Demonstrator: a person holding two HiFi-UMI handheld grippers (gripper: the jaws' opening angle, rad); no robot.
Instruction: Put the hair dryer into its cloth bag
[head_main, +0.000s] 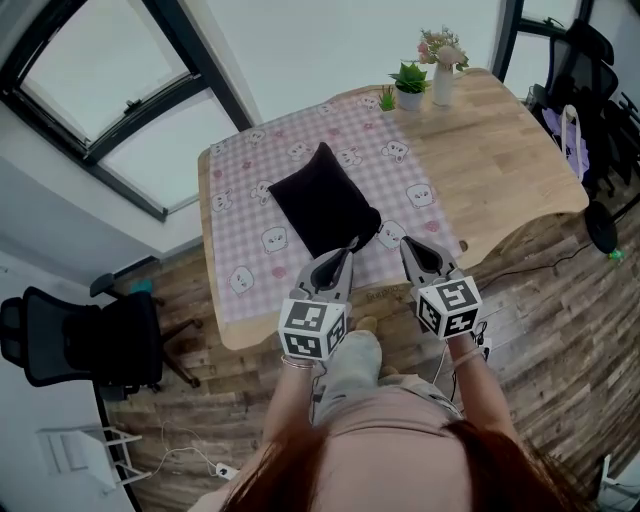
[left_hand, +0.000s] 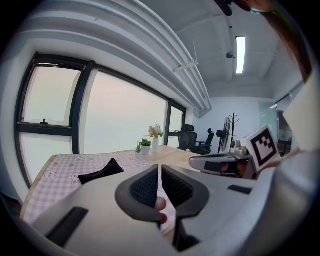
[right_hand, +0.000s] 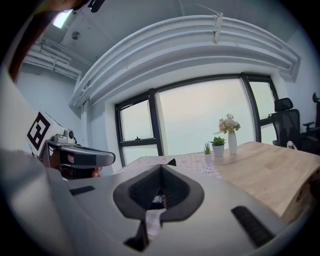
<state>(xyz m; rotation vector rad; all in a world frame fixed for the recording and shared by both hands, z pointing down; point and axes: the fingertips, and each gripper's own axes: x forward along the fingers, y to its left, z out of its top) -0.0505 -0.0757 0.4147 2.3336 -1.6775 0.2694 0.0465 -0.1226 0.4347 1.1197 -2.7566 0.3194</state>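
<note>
The left tongs (head_main: 349, 249) and the right tongs (head_main: 405, 243) are held side by side over the near edge of the table (head_main: 500, 150), tips directed away from the person and slightly downward, each with its marker cube at the rear. The pads of the left tongs are drawn together with only a thin slit left between them, and nothing is gripped there. The pads of the right tongs are pressed fully together at the tip, and they too are empty. Just ahead of both tips, and slightly to the left of the gap between the two tongs, a black cloth bag (head_main: 322, 207) is laid flat on a pink checked tablecloth (head_main: 245, 190) printed with small cartoon figures. The bag's near corner is seen just beyond the left tongs, but it is touched by neither pair. The bag looks plump and filled; what it holds cannot be made out. Far ahead and to the right of the tongs, on the bare wood at the table's far end, a small potted plant (head_main: 410, 85) is set beside a white vase of flowers (head_main: 443, 70). A black office chair (head_main: 80, 340) is seen on the wooden floor (head_main: 560, 320), well off to the left of the left tongs.
</note>
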